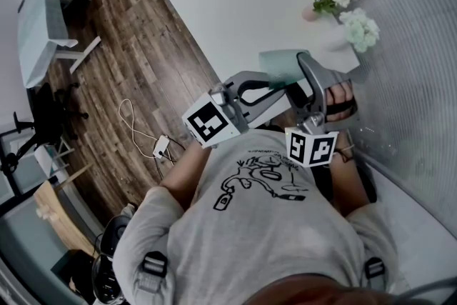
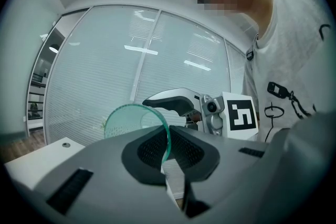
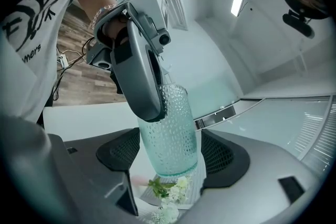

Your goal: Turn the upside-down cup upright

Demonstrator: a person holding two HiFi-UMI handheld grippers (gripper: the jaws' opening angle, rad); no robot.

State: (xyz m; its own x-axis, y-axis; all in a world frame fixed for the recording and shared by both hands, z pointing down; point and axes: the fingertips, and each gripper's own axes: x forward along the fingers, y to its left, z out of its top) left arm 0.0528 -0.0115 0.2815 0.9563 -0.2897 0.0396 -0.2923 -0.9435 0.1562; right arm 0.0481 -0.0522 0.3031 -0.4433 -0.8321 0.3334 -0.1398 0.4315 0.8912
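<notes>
Pale-green dimpled glass makes up the cup [image 1: 280, 66], which is held in the air near the edge of the white desk [image 1: 235, 3] and is not set down on it. In the left gripper view, its thin rim wall is pinched between the jaws of the left hand-held gripper [image 2: 168, 150], which are pressed together on it. The right hand-held gripper [image 3: 170, 162] is spread wide. The cup's body is flanked by its two dark pads, and a gap is visible on one side. White flowers [image 1: 350, 14] are seen at the desk's far corner.
</notes>
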